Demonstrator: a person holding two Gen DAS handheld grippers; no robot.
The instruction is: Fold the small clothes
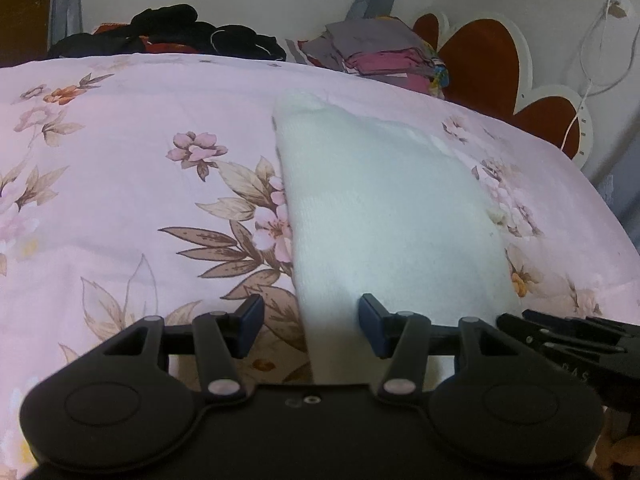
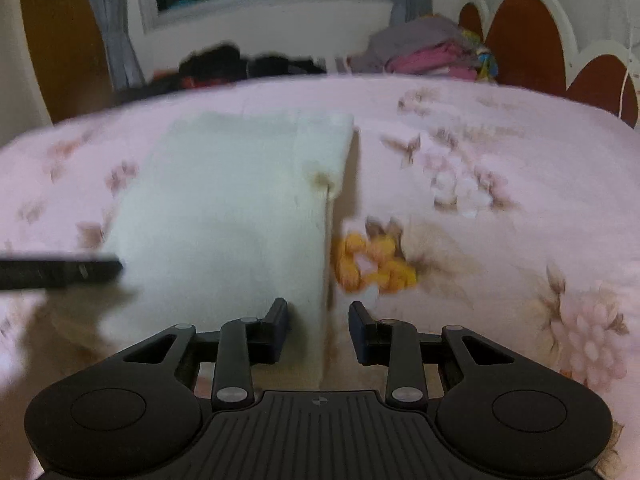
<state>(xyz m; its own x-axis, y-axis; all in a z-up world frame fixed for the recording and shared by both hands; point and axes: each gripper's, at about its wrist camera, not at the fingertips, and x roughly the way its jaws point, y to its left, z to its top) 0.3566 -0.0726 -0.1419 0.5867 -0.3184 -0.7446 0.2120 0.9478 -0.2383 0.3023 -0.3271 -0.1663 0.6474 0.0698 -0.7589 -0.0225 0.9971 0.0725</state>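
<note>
A small white knitted garment (image 1: 384,208) lies flat on the pink flowered bed cover (image 1: 120,160); it also shows in the right wrist view (image 2: 228,216). My left gripper (image 1: 311,326) is open and empty, its jaws astride the garment's near left edge. My right gripper (image 2: 318,332) is open and empty, its jaws astride the garment's near right edge. The right gripper's body (image 1: 576,336) shows at the right of the left wrist view. The left gripper's body (image 2: 60,270) shows at the left of the right wrist view.
A pile of dark clothes (image 1: 172,36) lies at the far edge of the bed, and a stack of folded grey and pink clothes (image 1: 384,56) sits far right. A brown and white headboard (image 1: 492,64) stands to the right, with a white cable (image 1: 588,80) hanging by it.
</note>
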